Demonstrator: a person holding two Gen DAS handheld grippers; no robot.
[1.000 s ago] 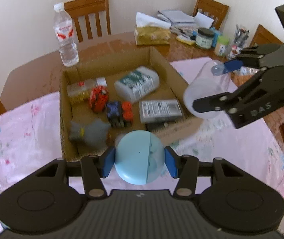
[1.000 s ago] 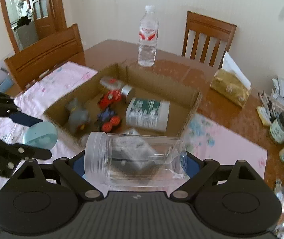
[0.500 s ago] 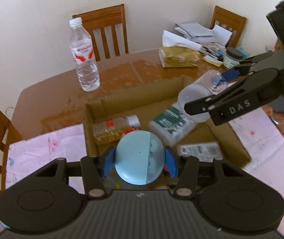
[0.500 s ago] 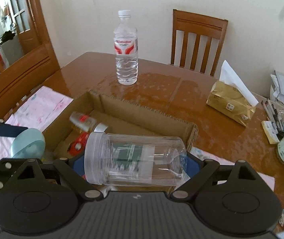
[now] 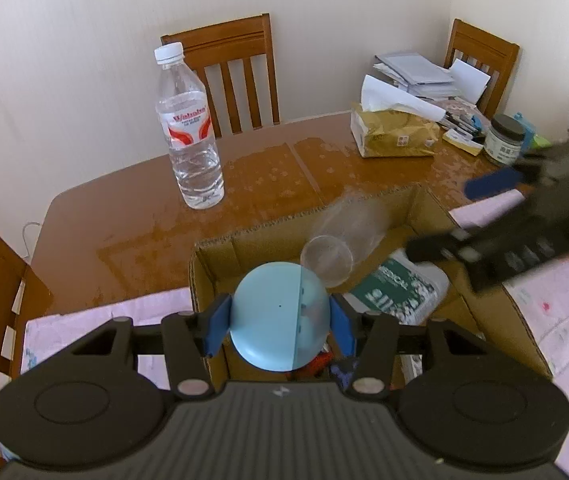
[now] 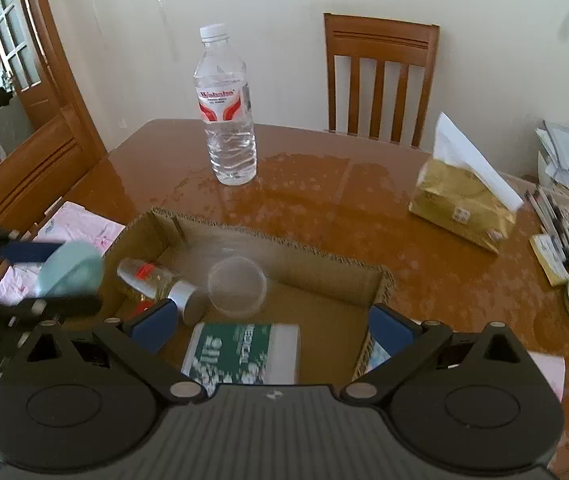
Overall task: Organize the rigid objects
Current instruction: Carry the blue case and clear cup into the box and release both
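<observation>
My left gripper (image 5: 280,326) is shut on a light blue round shell (image 5: 278,316) and holds it over the near left corner of the cardboard box (image 5: 252,236). My right gripper (image 6: 270,322) is open and empty above the box (image 6: 304,250). A clear plastic jar (image 6: 237,286) lies blurred inside the box by the far wall, apart from the right gripper; it also shows in the left wrist view (image 5: 344,240). The right gripper shows blurred at the right of the left wrist view (image 5: 496,216).
In the box lie a white and green container (image 6: 240,350) and a small bottle with a silver cap (image 6: 156,280). A water bottle (image 6: 226,112) stands behind the box. A tissue pack (image 6: 464,200), a dark-lidded jar (image 5: 504,140), papers and chairs surround the wooden table.
The right gripper has opened and let go of the clear jar, which now lies in the box. Both grippers have moved forward over the box. The left still holds the blue shell.
</observation>
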